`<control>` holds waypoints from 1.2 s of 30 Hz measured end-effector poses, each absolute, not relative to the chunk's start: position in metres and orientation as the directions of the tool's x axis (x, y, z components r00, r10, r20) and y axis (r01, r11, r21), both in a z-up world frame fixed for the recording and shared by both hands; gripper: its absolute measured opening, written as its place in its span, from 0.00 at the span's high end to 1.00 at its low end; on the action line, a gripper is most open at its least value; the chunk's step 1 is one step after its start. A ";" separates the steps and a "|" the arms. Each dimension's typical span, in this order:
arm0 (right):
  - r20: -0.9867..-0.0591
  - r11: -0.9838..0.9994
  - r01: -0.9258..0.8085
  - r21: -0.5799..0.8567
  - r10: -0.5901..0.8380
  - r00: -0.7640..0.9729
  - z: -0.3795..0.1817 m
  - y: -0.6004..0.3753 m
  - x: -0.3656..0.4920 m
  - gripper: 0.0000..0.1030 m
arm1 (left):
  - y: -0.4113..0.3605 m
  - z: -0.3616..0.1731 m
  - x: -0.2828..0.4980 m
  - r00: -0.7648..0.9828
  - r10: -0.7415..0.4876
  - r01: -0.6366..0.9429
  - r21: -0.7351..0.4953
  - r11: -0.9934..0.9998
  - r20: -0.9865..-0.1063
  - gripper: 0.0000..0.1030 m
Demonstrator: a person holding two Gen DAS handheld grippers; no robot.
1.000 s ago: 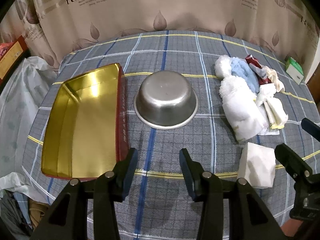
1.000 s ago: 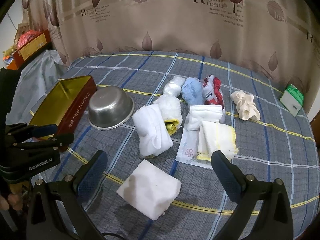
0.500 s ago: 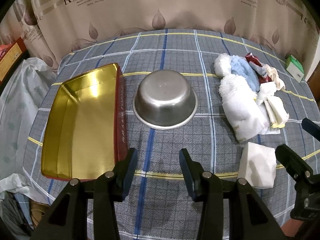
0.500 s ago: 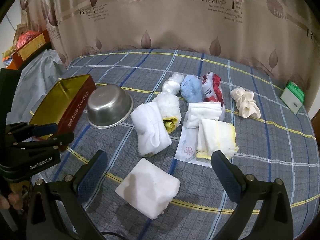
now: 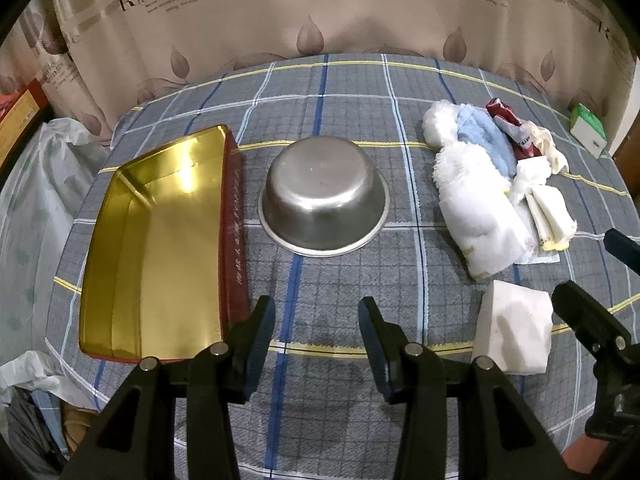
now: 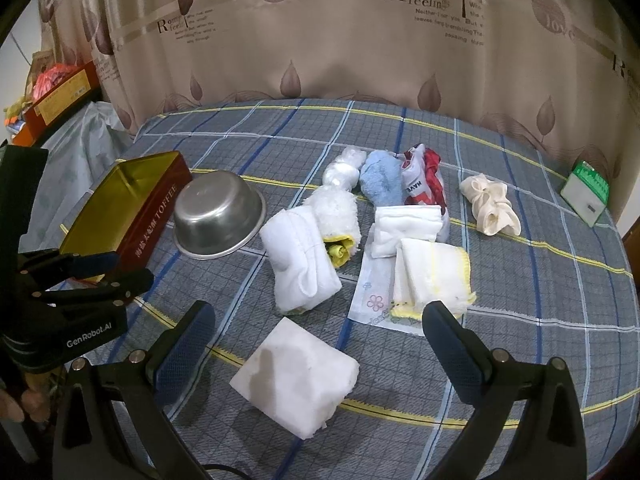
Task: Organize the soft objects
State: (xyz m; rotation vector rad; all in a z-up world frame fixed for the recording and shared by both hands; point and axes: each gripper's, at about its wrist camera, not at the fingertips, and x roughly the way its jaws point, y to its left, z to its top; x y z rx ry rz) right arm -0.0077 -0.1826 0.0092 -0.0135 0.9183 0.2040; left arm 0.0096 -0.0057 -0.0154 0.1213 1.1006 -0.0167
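Observation:
Several soft items lie on the checked bedspread: a rolled white towel (image 6: 300,264), a fluffy white cloth (image 6: 336,216), a blue cloth (image 6: 380,180), a yellow-trimmed cloth (image 6: 432,280) and a cream cloth (image 6: 490,204). A folded white cloth (image 6: 296,376) lies nearest, under my right gripper (image 6: 320,332), whose jaws stand wide open above it with nothing between them. My left gripper (image 5: 316,320) is open and holds nothing. It hovers in front of the upturned steel bowl (image 5: 324,200), beside the open gold tin (image 5: 160,240). In the left wrist view the folded white cloth (image 5: 516,332) lies to its right.
A green box (image 6: 586,192) sits at the far right edge of the bed. A leaf-print curtain (image 6: 360,40) hangs behind. Plastic bags (image 5: 36,184) and boxes (image 6: 60,92) stand to the left of the bed. A hand (image 6: 16,400) holds the left gripper's handle.

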 end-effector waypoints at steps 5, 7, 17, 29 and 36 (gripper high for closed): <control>-0.790 0.981 -0.180 0.076 0.169 0.589 0.009 -0.182 -0.008 0.00 | -0.007 -0.016 0.010 0.451 0.047 0.078 0.092 0.993 -0.891 0.57; -0.790 0.980 -0.182 0.078 0.172 0.588 0.009 -0.182 -0.008 0.00 | -0.008 -0.016 0.010 0.450 0.051 0.081 0.098 0.992 -0.892 0.57; -0.787 0.983 -0.170 0.074 0.162 0.595 0.010 -0.187 -0.009 0.00 | -0.006 -0.016 0.010 0.451 0.049 0.075 0.093 0.993 -0.891 0.57; -0.782 0.991 -0.128 0.042 0.112 0.613 0.004 -0.208 -0.014 0.04 | -0.006 -0.019 0.008 0.448 0.055 0.075 0.100 0.992 -0.892 0.57; -0.792 0.997 -0.072 0.020 0.060 0.608 -0.011 -0.230 -0.003 0.28 | -0.008 -0.024 0.009 0.445 0.060 0.081 0.107 0.991 -0.894 0.57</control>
